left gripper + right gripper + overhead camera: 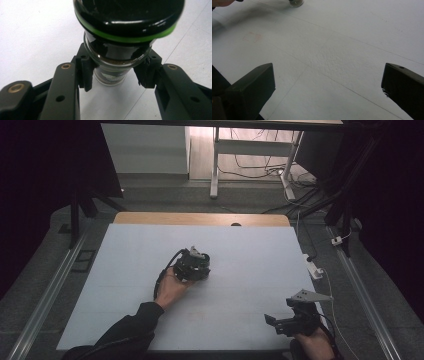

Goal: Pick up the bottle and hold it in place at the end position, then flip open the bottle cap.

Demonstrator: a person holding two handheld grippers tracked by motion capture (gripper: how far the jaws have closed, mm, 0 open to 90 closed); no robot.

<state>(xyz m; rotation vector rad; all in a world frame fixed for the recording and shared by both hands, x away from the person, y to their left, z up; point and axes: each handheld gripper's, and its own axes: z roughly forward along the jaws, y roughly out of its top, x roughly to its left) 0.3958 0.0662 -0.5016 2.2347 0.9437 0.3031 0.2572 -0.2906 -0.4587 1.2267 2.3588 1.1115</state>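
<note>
My left gripper (113, 75) is clamped on a small glass jar (113, 63), its pads pressed against the glass on both sides just under the black lid (127, 15) with the green band (120, 38). The jar holds something dark and its base looks to meet the white tabletop (32, 32), though from this close I can't be sure it is fully down. From the high view I see that left gripper (192, 265) near the middle of the tabletop (125, 270), with the hand (171, 290) behind it and a dark sleeve (127, 330) trailing to the near edge. My right gripper (328, 85) has its jaws spread wide with nothing between them, over bare tabletop. It sits well apart at the near right corner (290, 320), with the grey plate (309, 296) on top.
</note>
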